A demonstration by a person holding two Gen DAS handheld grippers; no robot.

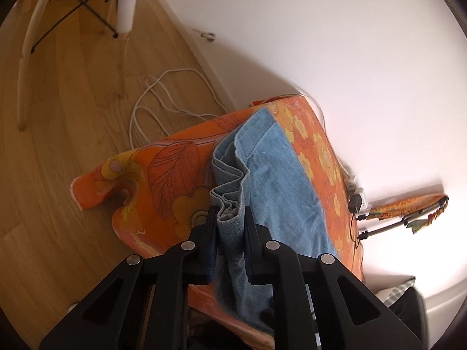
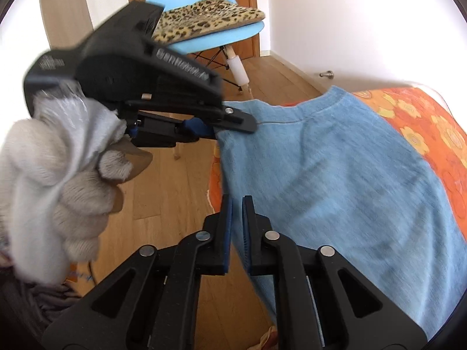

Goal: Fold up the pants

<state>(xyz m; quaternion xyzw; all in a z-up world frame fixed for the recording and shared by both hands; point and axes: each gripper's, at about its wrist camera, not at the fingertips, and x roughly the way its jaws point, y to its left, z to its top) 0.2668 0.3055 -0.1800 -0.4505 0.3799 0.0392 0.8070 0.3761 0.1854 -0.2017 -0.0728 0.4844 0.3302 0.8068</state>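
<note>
Here, pants (image 1: 280, 175) edge bunched between both tongs' jaws

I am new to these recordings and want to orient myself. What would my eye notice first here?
First, the light blue denim pants spread over the orange flowered tablecloth. The black left gripper pinches a bunched edge of them; the black right gripper grips the edge nearer the camera. Behind stands a pale blue plastic chair with a leopard-print cushion.

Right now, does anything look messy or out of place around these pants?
Yes. The pants are bunched into ridges where the left gripper pinches them, not flat. The orange tablecloth sags unevenly off the corner, and a white cable lies loose on the floor.
</note>
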